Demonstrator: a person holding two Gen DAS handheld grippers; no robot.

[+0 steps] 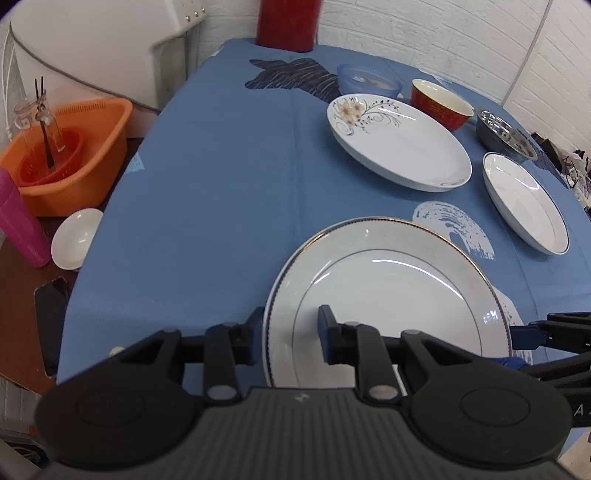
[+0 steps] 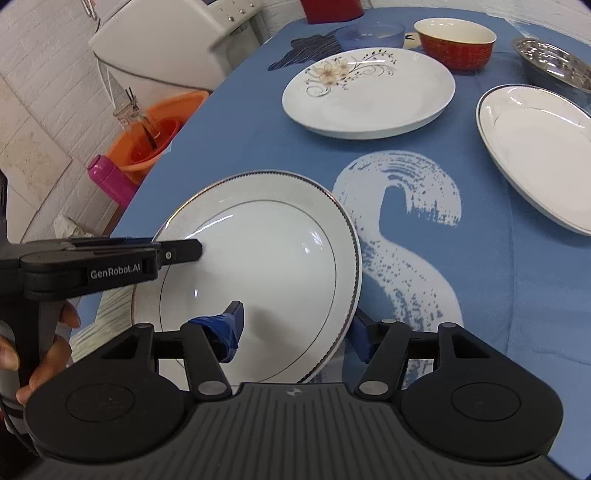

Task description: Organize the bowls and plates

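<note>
A gold-rimmed white plate (image 1: 388, 295) (image 2: 258, 266) lies at the near edge of the blue-clothed table (image 1: 221, 184), its near-left side past the cloth's edge. My left gripper (image 1: 290, 328) (image 2: 184, 253) clamps its left rim, one finger outside and one over the well. My right gripper (image 2: 295, 328) straddles the right rim with a wide gap, so it is open; its fingers (image 1: 528, 336) show at the plate's right edge. Further back lie a flower-patterned plate (image 1: 399, 144) (image 2: 369, 92), a plain white plate (image 1: 524, 203) (image 2: 535, 155), a red bowl (image 1: 439, 103) (image 2: 458, 44), a blue bowl (image 1: 369, 79) (image 2: 373, 35) and a steel bowl (image 1: 506, 134) (image 2: 554, 62).
Left of the table stand an orange basin (image 1: 70, 155) (image 2: 159, 129) holding a glass jar, a pink bottle (image 1: 18, 221) (image 2: 110, 181) and a small white dish (image 1: 75, 240). A red cylinder (image 1: 288, 22) stands at the table's far edge. A hand (image 2: 44, 350) holds the left gripper.
</note>
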